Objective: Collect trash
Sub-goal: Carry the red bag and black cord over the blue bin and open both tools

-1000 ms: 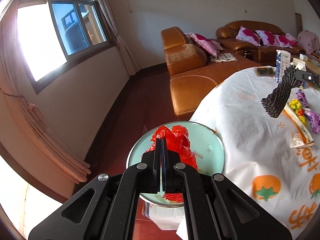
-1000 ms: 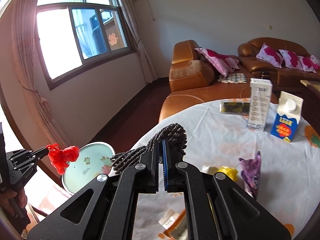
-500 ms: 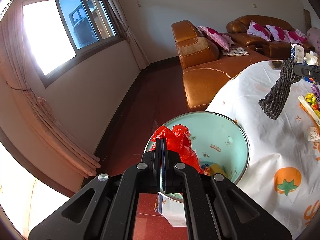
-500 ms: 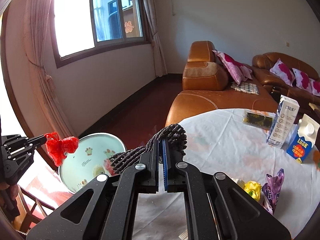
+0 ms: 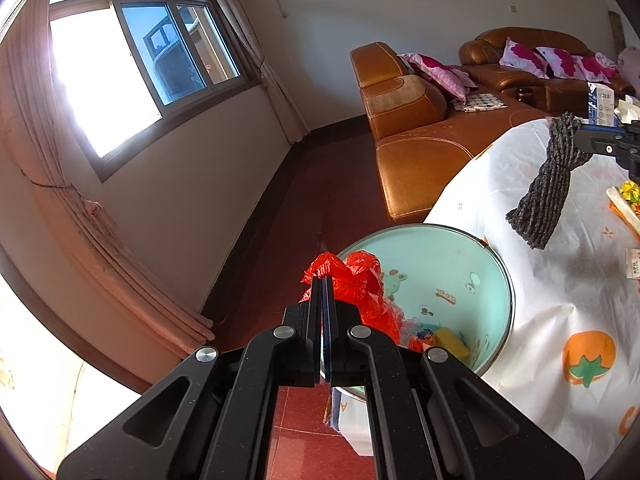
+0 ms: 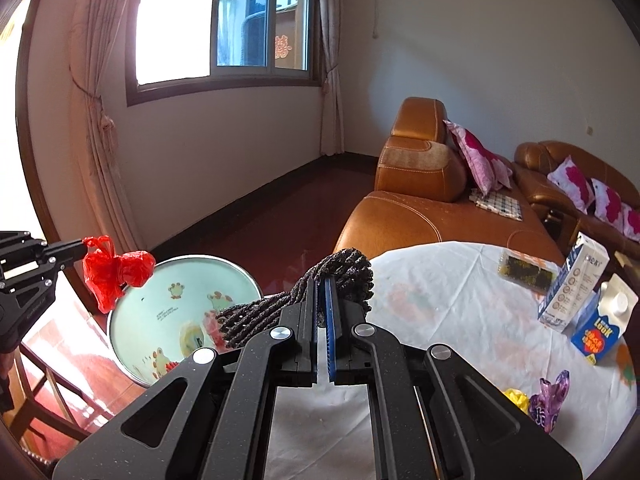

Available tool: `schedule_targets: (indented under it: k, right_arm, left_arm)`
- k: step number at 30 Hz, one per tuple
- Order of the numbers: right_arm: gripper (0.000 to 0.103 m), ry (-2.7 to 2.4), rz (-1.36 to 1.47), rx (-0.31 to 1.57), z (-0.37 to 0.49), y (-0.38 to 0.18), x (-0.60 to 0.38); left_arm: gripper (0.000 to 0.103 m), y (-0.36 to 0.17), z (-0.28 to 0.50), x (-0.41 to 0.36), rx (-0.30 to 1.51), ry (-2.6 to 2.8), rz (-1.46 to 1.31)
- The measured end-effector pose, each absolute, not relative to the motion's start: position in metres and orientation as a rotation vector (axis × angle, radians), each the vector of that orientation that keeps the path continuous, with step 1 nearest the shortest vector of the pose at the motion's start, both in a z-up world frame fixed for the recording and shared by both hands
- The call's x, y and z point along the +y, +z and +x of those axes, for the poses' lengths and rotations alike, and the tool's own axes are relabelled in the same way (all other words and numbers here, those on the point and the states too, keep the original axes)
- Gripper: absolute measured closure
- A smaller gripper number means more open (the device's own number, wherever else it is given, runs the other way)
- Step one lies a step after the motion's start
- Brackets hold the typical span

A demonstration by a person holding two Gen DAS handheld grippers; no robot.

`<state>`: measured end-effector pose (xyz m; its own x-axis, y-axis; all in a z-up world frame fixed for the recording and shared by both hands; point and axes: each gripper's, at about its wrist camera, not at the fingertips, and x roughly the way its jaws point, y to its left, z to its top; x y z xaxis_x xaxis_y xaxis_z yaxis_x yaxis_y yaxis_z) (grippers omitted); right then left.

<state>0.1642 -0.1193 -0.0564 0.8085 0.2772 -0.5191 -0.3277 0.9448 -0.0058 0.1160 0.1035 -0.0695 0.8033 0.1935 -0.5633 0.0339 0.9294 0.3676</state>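
the crumpled red plastic bag (image 5: 360, 284) is pinched at its knotted top between the closed fingers of the left gripper (image 5: 322, 280), hanging in the air above the near rim of the pale green basin (image 5: 452, 256). in the right wrist view the same bag (image 6: 116, 270) hangs off the gripper tip (image 6: 82, 246) just over the basin's left edge (image 6: 160, 276), not touching it. the basin carries cartoon frog prints and already holds a few scraps, a yellow piece (image 5: 450, 342) among them.

the right gripper (image 6: 322, 280) is clamped on a coiled bundle of dark speckled rope (image 6: 340, 270); the loose end trails left toward the basin. from the left wrist view the rope (image 5: 550, 184) dangles above the table, clear of the cloth.

the basin sits just beside the round table (image 6: 440, 304), which wears a white cloth with orange fruit prints. still on the cloth are a purple wrapper (image 6: 550, 398), a yellow wrapper (image 6: 516, 396), a tall white carton (image 6: 574, 280), a blue-and-white gable carton (image 6: 600, 326) and a dark flat packet (image 6: 524, 270). behind stand a tan leather sofa (image 6: 416, 200) with pink floral cushions (image 6: 476, 160), and a curtained window (image 6: 224, 20).
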Motion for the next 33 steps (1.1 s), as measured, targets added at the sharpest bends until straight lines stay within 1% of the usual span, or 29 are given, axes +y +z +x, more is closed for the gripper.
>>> schedule_targets:
  k: [17, 33]
  right_arm:
    - [0.099, 0.366, -0.214, 0.508, 0.169, -0.065, -0.081]
    - [0.099, 0.403, -0.24, 0.512, 0.177, -0.071, -0.059]
  left_arm:
    - [0.103, -0.068, 0.114, 0.102, 0.601, 0.117, 0.412]
    - [0.103, -0.069, 0.115, 0.103, 0.597, 0.128, 0.416]
